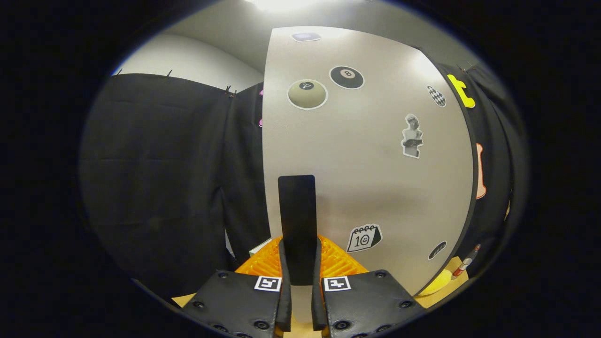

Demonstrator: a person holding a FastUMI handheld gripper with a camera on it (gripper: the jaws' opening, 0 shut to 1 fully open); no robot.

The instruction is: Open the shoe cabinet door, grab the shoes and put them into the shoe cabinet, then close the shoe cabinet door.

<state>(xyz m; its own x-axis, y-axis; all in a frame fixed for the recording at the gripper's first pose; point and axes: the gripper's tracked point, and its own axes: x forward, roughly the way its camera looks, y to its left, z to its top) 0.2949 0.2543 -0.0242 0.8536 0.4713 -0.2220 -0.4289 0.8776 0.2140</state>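
A tall, pale grey shoe cabinet door (pixel 371 155) stands directly ahead of the gripper, its surface smooth and matte with a thin dark edge down its far side. Stickers are scattered across it: a black eight-ball sticker (pixel 346 77) near the top, an olive-coloured ball sticker (pixel 307 94) beside it, a small checkered oval (pixel 436 96), a grey statue bust (pixel 412 136) at mid-height, and a calendar-page sticker (pixel 364 237) lower down.

A flat, upright black handle (pixel 296 225) is fixed near the door's nearer edge. The gripper (pixel 300 286) is closed around the lower part of this handle, with one finger pressing on each side of it, so the handle rises up from between the fingers.

Black cloth (pixel 159 183) hangs behind and beside the door as the booth wall.

Just behind the fingers, low down, sits something ribbed and orange (pixel 338 260); what it is cannot be told. Beyond the door's far lower corner, on a light wooden surface (pixel 453 281), lie a yellow rounded object (pixel 439 284) and a small bottle with a red band (pixel 467 263).
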